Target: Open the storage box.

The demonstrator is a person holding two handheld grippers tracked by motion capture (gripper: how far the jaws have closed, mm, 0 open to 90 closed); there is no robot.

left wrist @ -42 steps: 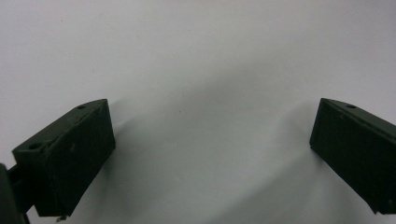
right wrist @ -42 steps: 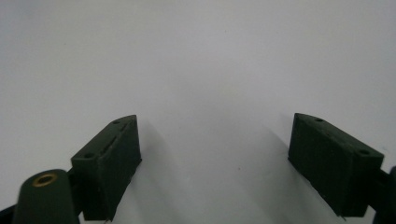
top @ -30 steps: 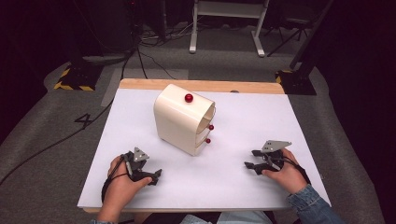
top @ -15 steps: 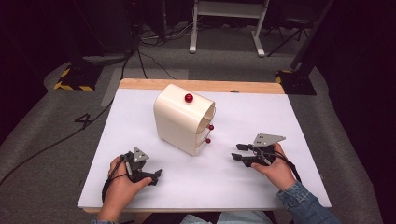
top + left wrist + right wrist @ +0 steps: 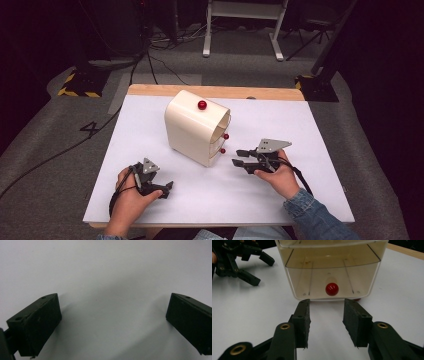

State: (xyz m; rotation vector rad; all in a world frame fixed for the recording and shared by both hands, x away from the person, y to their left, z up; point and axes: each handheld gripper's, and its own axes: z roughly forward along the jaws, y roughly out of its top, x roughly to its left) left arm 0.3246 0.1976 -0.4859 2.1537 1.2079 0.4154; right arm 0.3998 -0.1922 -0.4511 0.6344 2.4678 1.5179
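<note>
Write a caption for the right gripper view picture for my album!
Open right tongs line up with the red knob on the little drawer box.

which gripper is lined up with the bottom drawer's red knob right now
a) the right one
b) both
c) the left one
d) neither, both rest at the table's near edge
a: in the right gripper view the lower drawer's red knob sits centred just ahead of the right gripper, its jaws open, while the left gripper rests open on the white table, apart from the cream drawer unit.
</note>
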